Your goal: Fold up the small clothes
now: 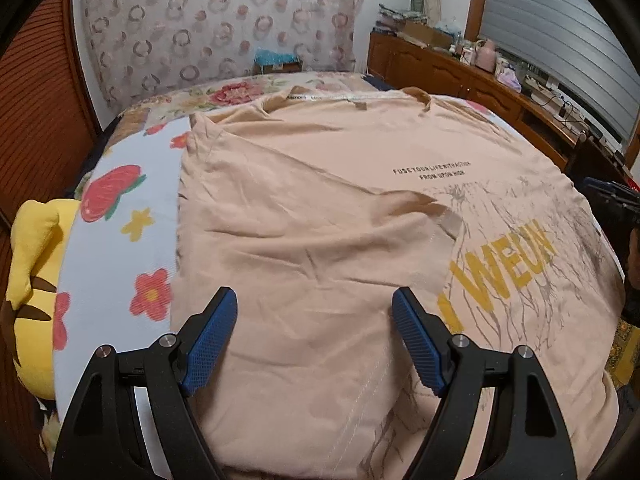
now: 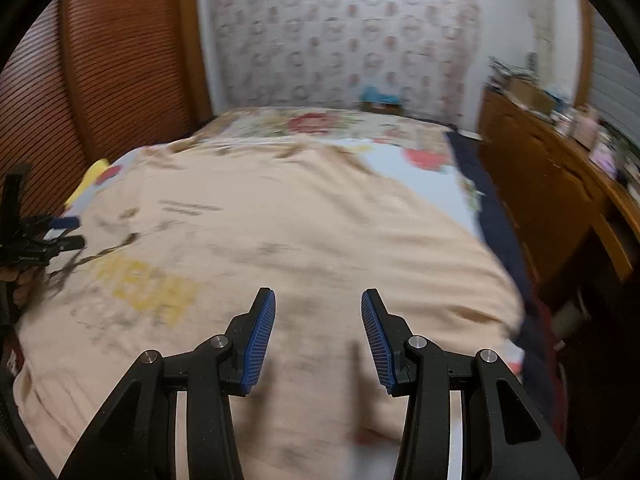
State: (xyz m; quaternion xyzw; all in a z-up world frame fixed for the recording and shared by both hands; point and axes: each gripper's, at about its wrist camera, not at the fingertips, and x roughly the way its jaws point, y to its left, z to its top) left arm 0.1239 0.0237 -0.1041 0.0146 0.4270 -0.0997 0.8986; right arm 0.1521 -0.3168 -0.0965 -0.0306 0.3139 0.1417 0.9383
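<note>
Folding under way: peach T-shirt (image 1: 320,208) on my floral bedspread (image 1: 120,216), left sleeve (image 1: 400,216) turned in; right side unfolded; left gripper (image 1: 314,306) and right gripper (image 2: 318,308) spread, empty.

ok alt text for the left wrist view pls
A peach T-shirt with yellow lettering lies spread on a floral bedsheet, one side folded over its middle. The left hand-held gripper hangs above it, open and empty. A yellow plush toy sits at the bed's left edge.
</note>
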